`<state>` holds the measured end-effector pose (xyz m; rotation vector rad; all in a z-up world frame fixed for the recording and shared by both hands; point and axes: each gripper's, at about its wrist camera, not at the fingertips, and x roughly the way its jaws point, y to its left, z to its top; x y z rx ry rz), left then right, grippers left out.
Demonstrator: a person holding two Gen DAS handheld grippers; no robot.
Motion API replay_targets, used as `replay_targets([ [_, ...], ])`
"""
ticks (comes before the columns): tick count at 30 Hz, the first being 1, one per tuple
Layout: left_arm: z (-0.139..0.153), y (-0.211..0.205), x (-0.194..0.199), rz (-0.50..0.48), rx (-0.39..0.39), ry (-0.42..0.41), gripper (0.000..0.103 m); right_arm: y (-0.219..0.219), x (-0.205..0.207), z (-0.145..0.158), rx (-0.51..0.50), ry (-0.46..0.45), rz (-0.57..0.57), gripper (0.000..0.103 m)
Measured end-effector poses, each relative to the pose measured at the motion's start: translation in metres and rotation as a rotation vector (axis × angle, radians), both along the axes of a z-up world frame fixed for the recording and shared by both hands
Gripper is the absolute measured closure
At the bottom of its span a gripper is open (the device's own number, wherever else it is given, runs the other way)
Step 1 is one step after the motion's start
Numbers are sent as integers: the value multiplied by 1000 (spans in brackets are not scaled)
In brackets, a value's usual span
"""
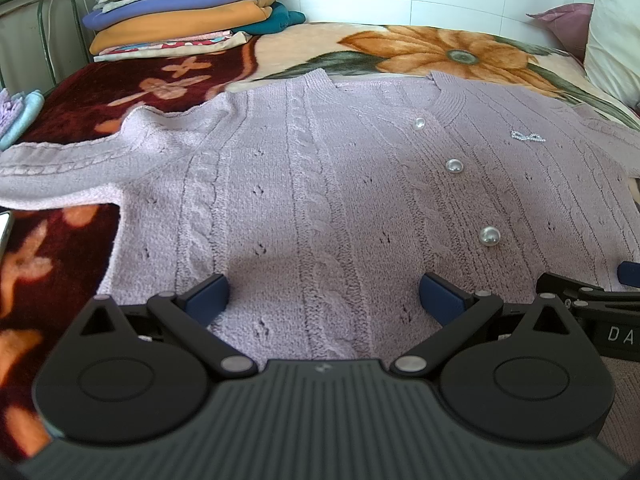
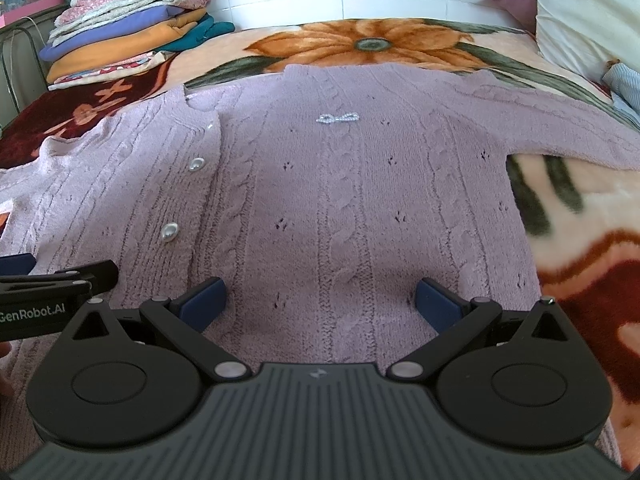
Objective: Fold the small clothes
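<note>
Both hand-held grippers hovered wide open over the hem end of a lilac cardigan spread flat on the bed.

Nearest the lens, the left hand-held gripper (image 1: 323,299) had its blue pads far apart with nothing between them, above the cardigan (image 1: 320,200) on the side left of its pearl buttons (image 1: 489,236); the right hand-held gripper (image 2: 319,301) was equally spread and empty, above the cardigan's cable-knit panel to the right of those buttons, below the small beaded bow (image 2: 337,118). The cardigan lay buttoned, front up, sleeves stretched out to either side, on a floral blanket (image 2: 360,46). Beyond the cardigan's collar end, toward the far left corner of the bed, sat a stack of folded clothes (image 1: 180,8); pillows (image 2: 580,12) leaned at the far right.
</note>
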<state>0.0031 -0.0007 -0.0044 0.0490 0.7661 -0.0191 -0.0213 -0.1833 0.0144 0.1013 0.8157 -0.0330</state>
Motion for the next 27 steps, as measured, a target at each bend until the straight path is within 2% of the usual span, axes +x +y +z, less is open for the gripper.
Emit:
replay_targets([
  [15, 1, 3, 0, 9, -12, 7, 0, -1, 1, -1, 2, 21, -8, 0],
  [23, 2, 1, 2, 1, 2, 19, 0, -1, 7, -1, 9, 76, 23, 0],
  [27, 3, 2, 2, -11, 0, 20, 0, -5, 6, 0, 38, 68, 22, 0],
])
